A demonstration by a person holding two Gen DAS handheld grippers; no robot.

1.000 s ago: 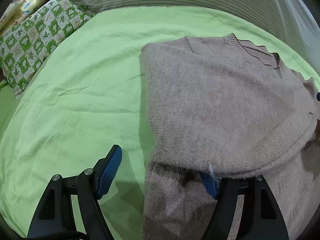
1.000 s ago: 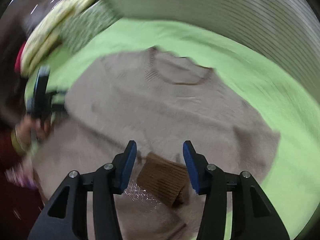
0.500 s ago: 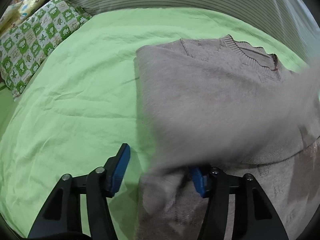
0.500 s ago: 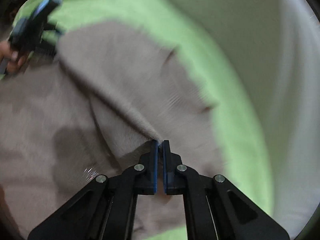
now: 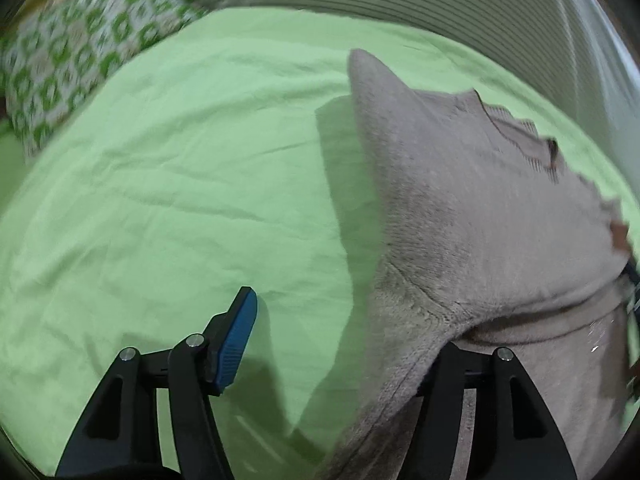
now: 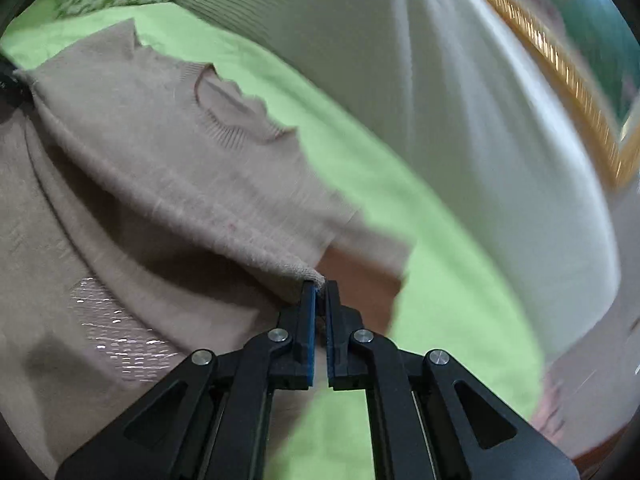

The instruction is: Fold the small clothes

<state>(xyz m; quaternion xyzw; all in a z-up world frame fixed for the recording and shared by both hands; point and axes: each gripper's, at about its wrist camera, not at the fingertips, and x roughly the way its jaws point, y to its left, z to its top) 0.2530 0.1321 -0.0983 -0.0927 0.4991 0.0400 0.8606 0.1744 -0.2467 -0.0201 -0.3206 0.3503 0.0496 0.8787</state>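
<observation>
- My right fingers are pinched nearly together on a corner of the sweater's edge, at the lower middle of the right view; only a sliver shows between the blue pads.
- My left fingers stand wide apart at the bottom of the left view. The left blue pad is bare over the sheet; the sweater's lifted edge drapes over the right finger and hides its pad. I judge nothing is gripped there, only resting.
- The sweater is a beige knit, spread on the bed with its collar toward the upper middle of the right view. One layer is raised and stretched between my two tools; the rest lies flat beneath, with a shiny patch at lower left.
- I judge it soft, light and limp: it sags between holds and will slide off an open finger. The ribbed edges and corners give the firmest hold.
- The green sheet fills the left half of the left view, wrinkled but bare, giving room to lay a fold that way.
- A patterned pillow sits at upper left and a striped cushion along the top; a pale drape crowds the right side of the right view, so room there is tighter.
</observation>
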